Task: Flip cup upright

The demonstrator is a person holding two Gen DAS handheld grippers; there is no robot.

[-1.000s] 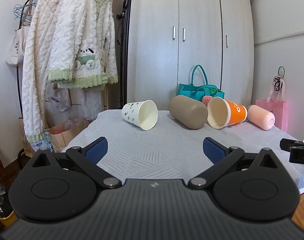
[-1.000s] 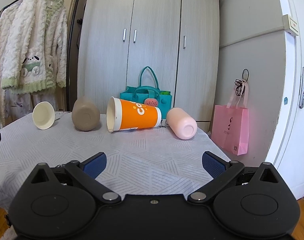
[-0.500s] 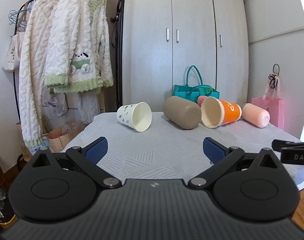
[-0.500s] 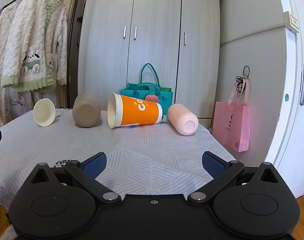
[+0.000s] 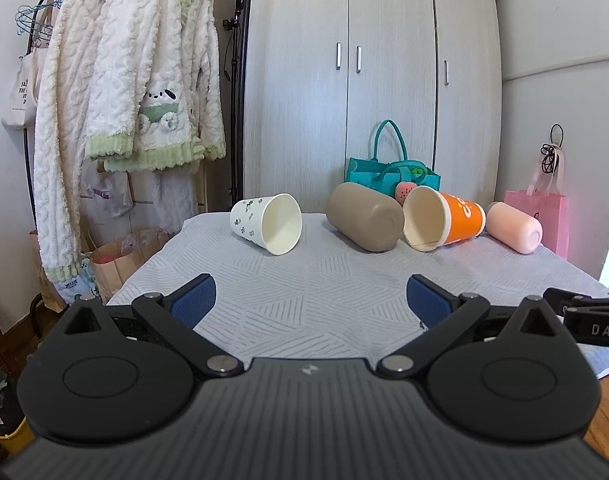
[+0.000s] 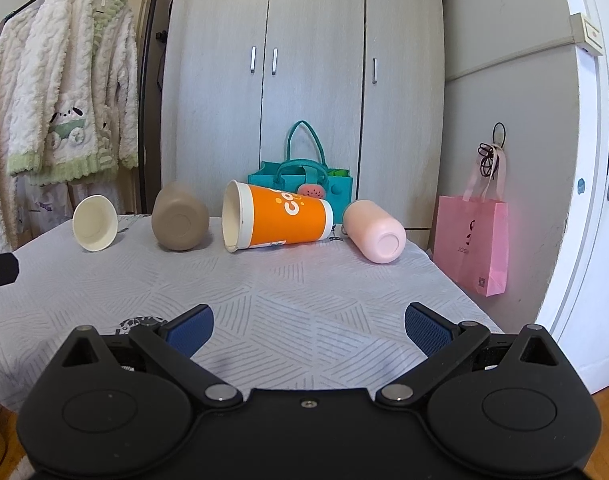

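While four cups lie sideways, left claw, right claw spread, empty.

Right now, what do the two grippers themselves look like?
Both look alike: the left gripper and right gripper have matte black ribbed bodies, two round black discs, silver pivot rivets and angled black linkage arms ending in blue textured pads. No cables or sleeves show.
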